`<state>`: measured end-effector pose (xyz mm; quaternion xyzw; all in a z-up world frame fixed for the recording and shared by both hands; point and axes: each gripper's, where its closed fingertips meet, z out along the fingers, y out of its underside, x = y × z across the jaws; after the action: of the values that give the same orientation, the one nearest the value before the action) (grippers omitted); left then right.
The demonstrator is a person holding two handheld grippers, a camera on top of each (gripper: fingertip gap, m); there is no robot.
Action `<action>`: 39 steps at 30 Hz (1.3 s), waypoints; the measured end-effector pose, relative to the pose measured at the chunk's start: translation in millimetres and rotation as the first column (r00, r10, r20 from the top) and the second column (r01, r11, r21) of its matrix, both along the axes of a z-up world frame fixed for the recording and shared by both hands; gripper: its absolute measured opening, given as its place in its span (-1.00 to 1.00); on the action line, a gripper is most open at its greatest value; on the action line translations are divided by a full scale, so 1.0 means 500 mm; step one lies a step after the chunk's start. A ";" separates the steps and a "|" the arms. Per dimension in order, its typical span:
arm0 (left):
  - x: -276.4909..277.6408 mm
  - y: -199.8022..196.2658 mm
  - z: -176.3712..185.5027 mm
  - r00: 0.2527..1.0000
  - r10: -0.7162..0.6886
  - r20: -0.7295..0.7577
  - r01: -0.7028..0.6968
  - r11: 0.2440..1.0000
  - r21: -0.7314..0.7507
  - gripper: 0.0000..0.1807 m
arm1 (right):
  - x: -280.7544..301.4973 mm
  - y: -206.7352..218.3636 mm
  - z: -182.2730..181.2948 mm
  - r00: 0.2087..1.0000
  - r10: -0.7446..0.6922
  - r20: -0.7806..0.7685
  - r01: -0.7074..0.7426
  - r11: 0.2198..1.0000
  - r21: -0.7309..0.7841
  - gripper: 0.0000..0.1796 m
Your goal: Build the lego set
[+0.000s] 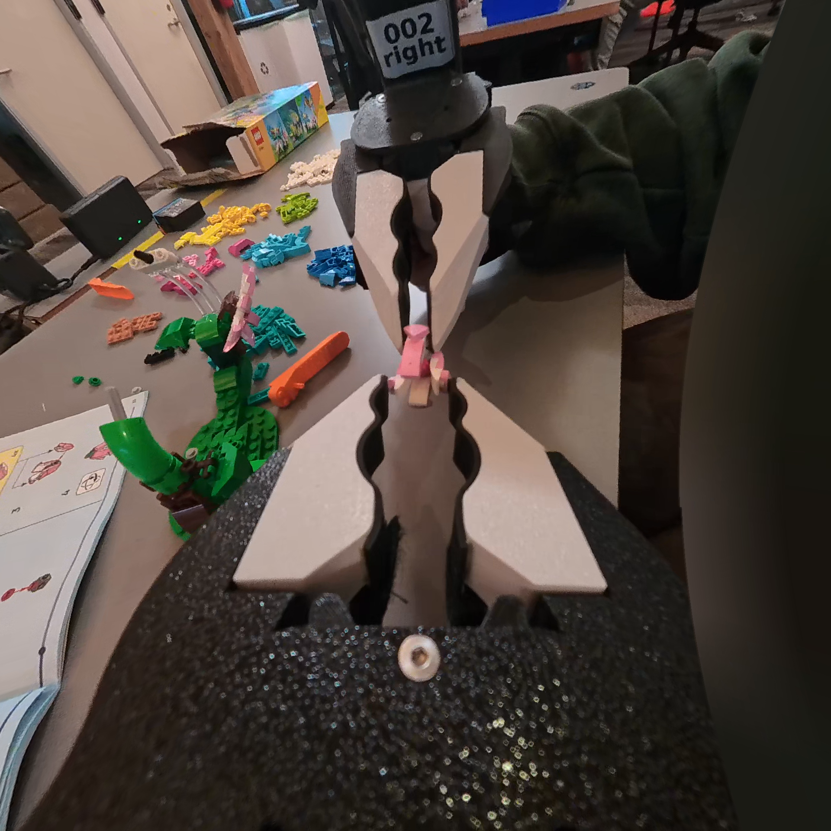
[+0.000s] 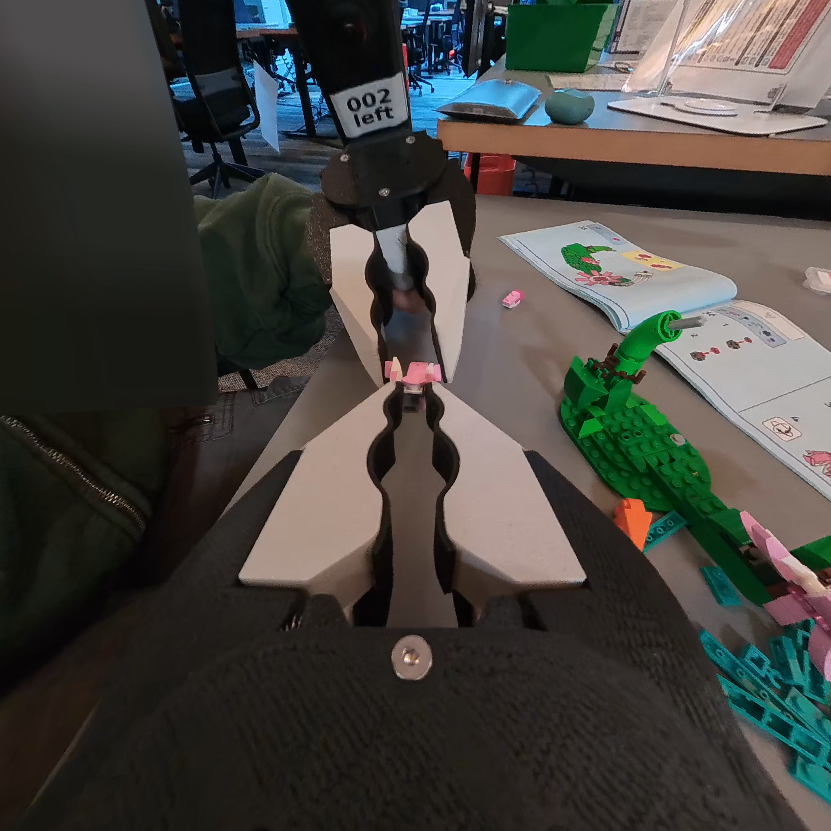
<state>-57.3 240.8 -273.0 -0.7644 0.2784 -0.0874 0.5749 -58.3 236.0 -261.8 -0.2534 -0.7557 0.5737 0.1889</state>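
Observation:
A small pink and cream lego flower piece is held in the air between both grippers, over the table's near edge. My left gripper is shut on its lower part from below. My right gripper comes from the far side, shut on its pink top brick. In the right wrist view the same piece sits between my right gripper and the left gripper. The green lego plant model with a pink flower stands on the table to the left.
An open instruction booklet lies at the left. Sorted brick piles lie behind: yellow, blue, teal, white. There are also an orange brick separator, the lego box, and a loose pink brick. Both grippers' tips are close together, under 4 cm apart. Left tips and right tips are each some 11 centimeters from the orange brick separator.

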 end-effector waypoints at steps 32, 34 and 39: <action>0.012 -0.003 0.015 0.999 -0.036 0.038 0.035 0.998 0.046 -0.72 | 0.012 -0.009 0.015 0.999 0.040 -0.010 -0.041 0.999 -0.029 -0.85; 0.012 -0.003 0.015 0.999 -0.036 0.041 0.034 0.998 0.044 -0.72 | 0.012 -0.009 0.015 0.999 0.040 -0.011 -0.041 0.999 -0.028 -0.84; 0.009 -0.003 0.016 0.999 -0.031 0.040 0.029 0.999 0.046 -0.73 | 0.012 -0.009 0.015 0.999 0.039 -0.014 -0.039 0.999 -0.025 -0.83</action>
<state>-52.7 239.3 -265.0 -0.7449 0.2801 -0.1051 0.5963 -52.2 231.4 -254.1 -0.2372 -0.7519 0.5884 0.1796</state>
